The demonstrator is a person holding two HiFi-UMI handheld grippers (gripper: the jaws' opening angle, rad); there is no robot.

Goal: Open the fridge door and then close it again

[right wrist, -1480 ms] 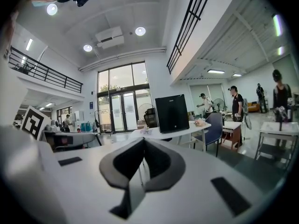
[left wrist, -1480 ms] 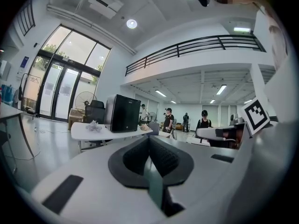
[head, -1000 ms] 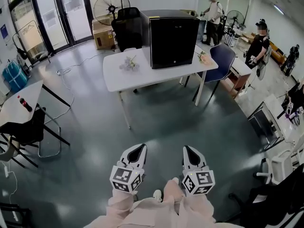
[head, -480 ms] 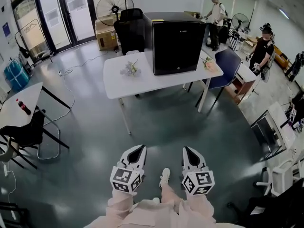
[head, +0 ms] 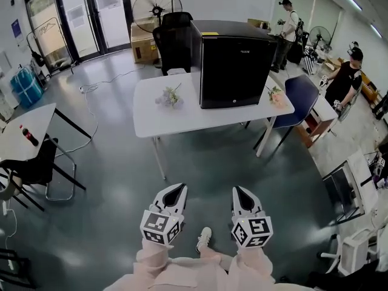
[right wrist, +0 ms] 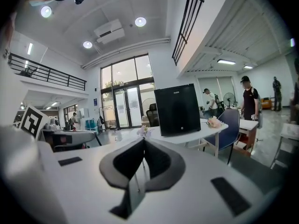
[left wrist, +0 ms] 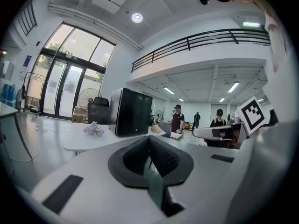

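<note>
The big grey floor [head: 121,180] is filling most of the head view. It is lying bare between the person and the white surface [head: 182,117] in the upper middle. Tall glass doors [head: 79,14] are standing in the upper left.

The black fridge [head: 233,62] is sitting on the right half of the surface, with its door shut and facing the bottom of the frame. The front edge of the surface is lying open to the floor. A blue chair [head: 300,99] is standing at its right end, and a black chair [head: 173,41] and a fan [head: 156,8] are standing behind it. Two people [head: 290,23] are standing in the upper right, well apart from the fridge.

At the bottom middle, the left hand-held gripper [head: 176,191] and the right hand-held gripper [head: 242,193] are pointing toward the fridge, far from it. Both are pinched narrow, jaws together, with nothing between them.

Small flowers [head: 170,97] are lying just left of the fridge. A dark bottle [head: 27,135] is lying on a side table [head: 33,117] at the left edge.
</note>
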